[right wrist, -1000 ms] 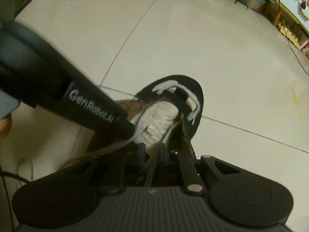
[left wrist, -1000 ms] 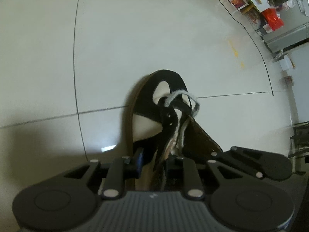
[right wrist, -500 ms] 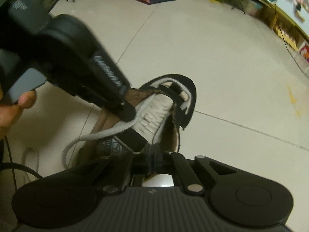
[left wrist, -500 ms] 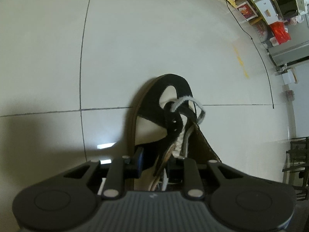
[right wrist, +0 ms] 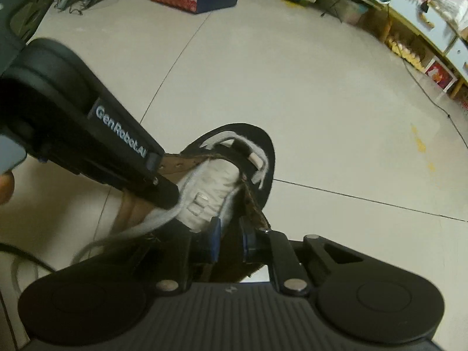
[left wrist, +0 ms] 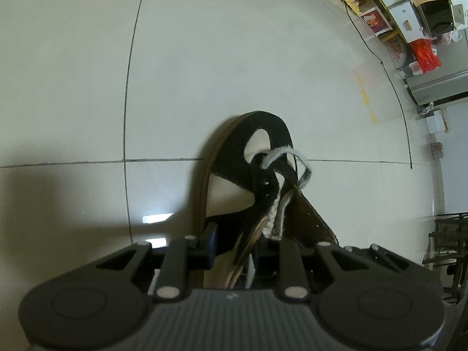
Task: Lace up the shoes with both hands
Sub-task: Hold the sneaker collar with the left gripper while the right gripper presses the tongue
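the right gripper [right wrist: 228, 241] is opening its jaws, letting go of the near right eyelet flap, which half a second ago sat pinched tight and now lies loose between the pads. the shoe [right wrist: 234, 172] rests on the tiled floor [right wrist: 292, 87], toe pointing far. the left gripper [right wrist: 163, 181] still pinches the left flap, narrowly open, beside the grey lace [right wrist: 152, 222] trailing near-left. i judge the right is freeing itself to fetch a lace end.

Bare floor [left wrist: 234, 58] round shoe [left wrist: 231, 158]; clutter [right wrist: 409, 29] far off.
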`<state>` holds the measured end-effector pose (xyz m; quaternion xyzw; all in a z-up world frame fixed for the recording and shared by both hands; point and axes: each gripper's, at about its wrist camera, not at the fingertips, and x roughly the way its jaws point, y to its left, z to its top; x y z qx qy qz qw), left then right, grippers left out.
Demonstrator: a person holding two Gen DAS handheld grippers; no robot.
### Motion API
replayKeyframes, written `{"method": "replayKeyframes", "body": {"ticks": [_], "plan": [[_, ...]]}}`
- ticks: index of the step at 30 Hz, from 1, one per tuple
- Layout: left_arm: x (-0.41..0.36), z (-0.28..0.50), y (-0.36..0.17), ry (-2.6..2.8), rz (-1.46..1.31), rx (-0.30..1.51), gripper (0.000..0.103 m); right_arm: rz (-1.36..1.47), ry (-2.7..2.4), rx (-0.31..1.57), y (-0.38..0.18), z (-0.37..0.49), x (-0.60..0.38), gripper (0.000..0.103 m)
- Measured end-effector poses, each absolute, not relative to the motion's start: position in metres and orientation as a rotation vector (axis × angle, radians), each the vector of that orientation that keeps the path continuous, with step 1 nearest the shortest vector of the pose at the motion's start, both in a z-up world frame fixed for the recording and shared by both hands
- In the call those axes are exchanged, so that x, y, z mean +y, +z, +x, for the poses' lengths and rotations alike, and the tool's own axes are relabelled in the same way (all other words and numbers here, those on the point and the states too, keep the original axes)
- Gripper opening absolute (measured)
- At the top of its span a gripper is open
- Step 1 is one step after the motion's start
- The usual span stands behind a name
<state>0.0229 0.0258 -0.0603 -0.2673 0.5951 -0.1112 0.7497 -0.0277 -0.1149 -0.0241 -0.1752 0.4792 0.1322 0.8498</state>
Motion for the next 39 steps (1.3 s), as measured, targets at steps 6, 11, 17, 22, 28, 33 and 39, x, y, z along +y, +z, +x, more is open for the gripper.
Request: {"method": "replayKeyframes", "body": {"ticks": [6, 11, 17, 22, 28, 33, 39], "plan": [[0.024, 0.022, -0.059, -0.239, -0.578, 1.298, 0.025, -0.358, 0.272, 1.030, -0.031, -0.022, -0.109, 0.035], [0.026, 0.022, -0.060, -0.244, -0.587, 1.298, 0.026, -0.211, 0.242, 1.058, -0.037, -0.006, -0.131, 0.000], [0.029, 0.021, -0.063, -0.242, -0.603, 1.297, 0.026, -0.059, 0.341, 1.046, -0.030, -0.008, -0.159, 0.000], [0.030, 0.020, -0.064, -0.239, -0.617, 1.294, 0.026, -0.020, 0.446, 1.017, -0.028, -0.015, -0.170, 0.000], [0.028, 0.019, -0.064, -0.225, -0.619, 1.284, 0.025, 0.006, 0.597, 1.002, -0.030, -0.028, -0.175, 0.002], [0.027, 0.018, -0.063, -0.208, -0.617, 1.274, 0.024, -0.040, 0.689, 1.013, -0.033, -0.023, -0.171, 0.002], [0.026, 0.018, -0.062, -0.193, -0.605, 1.265, 0.024, -0.054, 0.725, 1.046, -0.036, -0.022, -0.176, 0.002]]}}
